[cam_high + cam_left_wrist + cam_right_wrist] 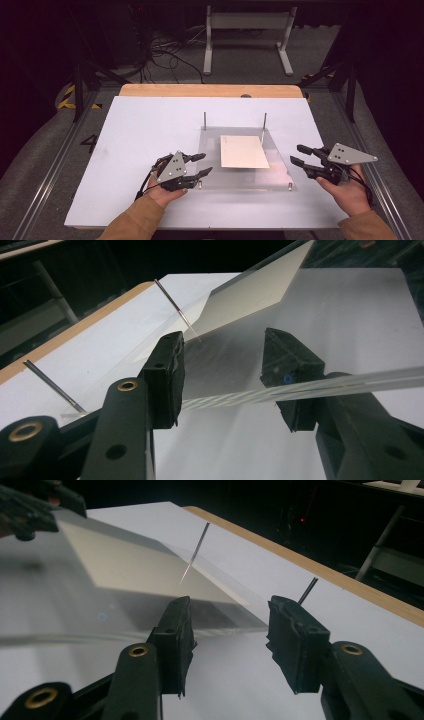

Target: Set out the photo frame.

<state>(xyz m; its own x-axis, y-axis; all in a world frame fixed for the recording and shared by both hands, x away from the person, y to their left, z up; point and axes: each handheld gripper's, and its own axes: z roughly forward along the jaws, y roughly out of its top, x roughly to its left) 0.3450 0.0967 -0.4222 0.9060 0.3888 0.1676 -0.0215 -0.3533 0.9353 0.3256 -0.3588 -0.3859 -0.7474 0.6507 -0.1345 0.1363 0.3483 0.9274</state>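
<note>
Left hand: I see my left hand [161, 192] at the near left of the white board [135, 130], holding the left gripper [202, 165] with its grey plate on top.
Left gripper: jaws spread wide and holding nothing; from above its tips sit just at the left edge of the clear sheet [212, 175]. In the left gripper view that edge runs across the gap between the jaws, but I cannot tell if a pad touches it.
Right hand: my right hand [350, 192] is at the near right, holding the right gripper [298, 154].
Right gripper: jaws also wide apart, empty, tips near the right edge of the clear sheet, with a small gap.
Clear sheet: lies between the two grippers, raised on short posts at its near corners.
Paper: a cream sheet [243, 151] rests on the clear sheet, right of centre.
Pins: two thin metal pins [204, 120] stand upright at the far corners.
Far edge: a wooden strip [210, 90] runs beyond the white board.
</note>
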